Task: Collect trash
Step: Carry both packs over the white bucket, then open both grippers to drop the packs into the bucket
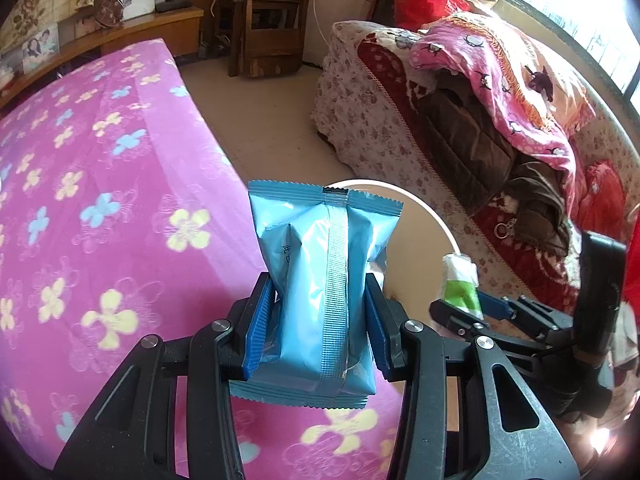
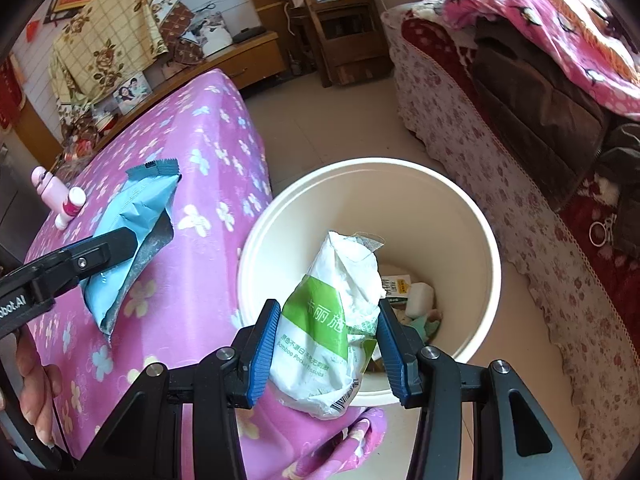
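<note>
My left gripper [image 1: 318, 312] is shut on a light blue foil packet [image 1: 320, 288], held upright over the edge of the pink flowered table [image 1: 100, 200]. The same blue packet [image 2: 132, 240] shows in the right wrist view at the left, above the tabletop. My right gripper [image 2: 326, 344] is shut on a crumpled white and green tissue pack [image 2: 332, 320], which hangs over the near rim of a cream round bin [image 2: 460, 208]. In the left wrist view that tissue pack [image 1: 460, 284] and the bin [image 1: 420, 216] sit to the right. The bin holds several scraps at its bottom.
A pink and white small bottle [image 2: 60, 196] lies on the table at the far left. A floral sofa [image 2: 500, 152] heaped with blankets runs along the right, with tiled floor [image 2: 320, 120] between it and the table. A wooden chair [image 2: 332, 20] stands at the back.
</note>
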Action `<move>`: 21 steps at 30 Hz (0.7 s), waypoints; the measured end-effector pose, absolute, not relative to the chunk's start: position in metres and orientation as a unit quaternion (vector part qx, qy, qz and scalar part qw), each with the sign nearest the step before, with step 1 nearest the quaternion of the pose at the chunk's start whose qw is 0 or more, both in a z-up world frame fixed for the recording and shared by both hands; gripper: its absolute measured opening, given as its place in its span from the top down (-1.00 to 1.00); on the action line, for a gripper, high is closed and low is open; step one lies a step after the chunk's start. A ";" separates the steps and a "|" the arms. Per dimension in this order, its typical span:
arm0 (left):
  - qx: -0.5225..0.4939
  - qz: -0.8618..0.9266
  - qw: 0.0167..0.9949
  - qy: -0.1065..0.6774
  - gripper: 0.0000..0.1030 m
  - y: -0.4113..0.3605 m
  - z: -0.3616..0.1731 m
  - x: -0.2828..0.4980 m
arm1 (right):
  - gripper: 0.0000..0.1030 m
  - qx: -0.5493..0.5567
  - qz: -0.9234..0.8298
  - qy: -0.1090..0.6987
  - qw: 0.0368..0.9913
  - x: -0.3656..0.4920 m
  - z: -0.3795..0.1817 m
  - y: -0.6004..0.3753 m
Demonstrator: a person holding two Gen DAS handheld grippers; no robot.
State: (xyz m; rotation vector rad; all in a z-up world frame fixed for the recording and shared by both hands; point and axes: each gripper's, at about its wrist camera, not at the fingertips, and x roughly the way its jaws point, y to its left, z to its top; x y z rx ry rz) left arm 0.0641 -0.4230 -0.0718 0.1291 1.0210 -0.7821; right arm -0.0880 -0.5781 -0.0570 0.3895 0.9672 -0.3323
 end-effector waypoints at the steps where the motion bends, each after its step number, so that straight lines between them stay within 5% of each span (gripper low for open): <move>1: 0.055 -0.371 0.793 0.480 0.20 -0.426 -0.073 0.065 | 0.10 0.185 -0.160 0.461 0.853 -0.088 -0.058 -0.579; 9: -0.016 -0.409 0.760 0.504 -0.14 -0.434 -0.077 0.070 | -0.36 0.181 -0.208 0.467 0.840 -0.092 -0.063 -0.595; 21: -0.021 -0.405 0.768 0.496 -0.30 -0.412 -0.073 0.070 | -0.36 0.203 -0.199 0.468 0.836 -0.097 -0.062 -0.590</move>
